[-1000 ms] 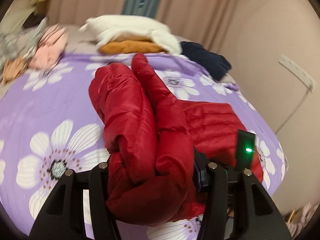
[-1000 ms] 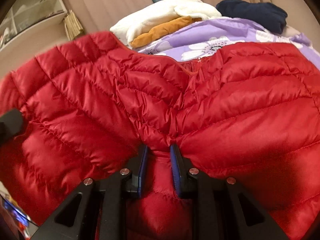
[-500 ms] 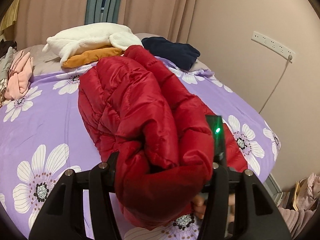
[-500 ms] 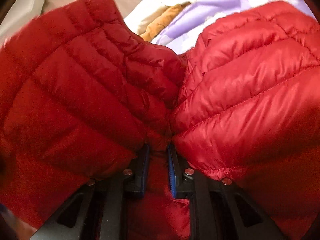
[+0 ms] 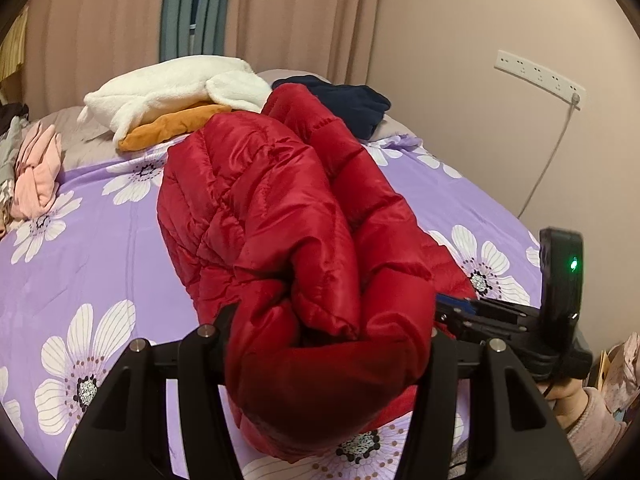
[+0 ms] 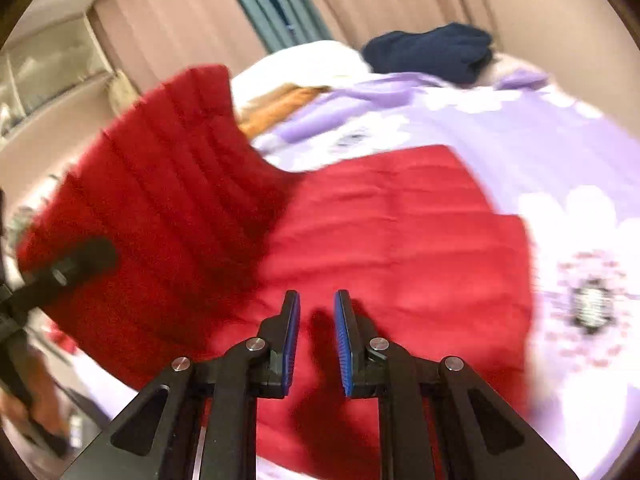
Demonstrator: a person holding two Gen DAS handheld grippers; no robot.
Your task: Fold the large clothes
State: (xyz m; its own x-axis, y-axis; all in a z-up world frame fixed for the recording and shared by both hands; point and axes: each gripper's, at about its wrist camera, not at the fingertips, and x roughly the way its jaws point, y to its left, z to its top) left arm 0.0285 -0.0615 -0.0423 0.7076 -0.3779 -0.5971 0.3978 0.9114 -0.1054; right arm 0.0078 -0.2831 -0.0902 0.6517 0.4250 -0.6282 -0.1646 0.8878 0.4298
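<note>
The bed (image 5: pixel 92 240), under a purple cover printed with white flowers, fills most of both views. On it lies the red padded jacket (image 5: pixel 280 216), running from the near edge toward the far edge; one part lies flat on the cover while a thick fold of it is lifted at the near end. Along the far edge sit a white fleecy garment (image 5: pixel 172 88) on top of an orange one (image 5: pixel 172 128), with a dark navy garment (image 5: pixel 352 100) toward the far right corner. A heap of pink clothes (image 5: pixel 36 172) lies at the left edge.

The left hand-held gripper (image 5: pixel 324 344) is closed on the bunched fold of the jacket, its jaws held well apart by the bulk of the padding. The right hand-held gripper (image 6: pixel 316 340) hangs over the flat part of the jacket with a narrow gap between its blue pads (image 6: pixel 344 340) and nothing in that gap; this view is blurred. A hand (image 5: pixel 568 400) in a pale sleeve shows at the lower right of the left view.
</note>
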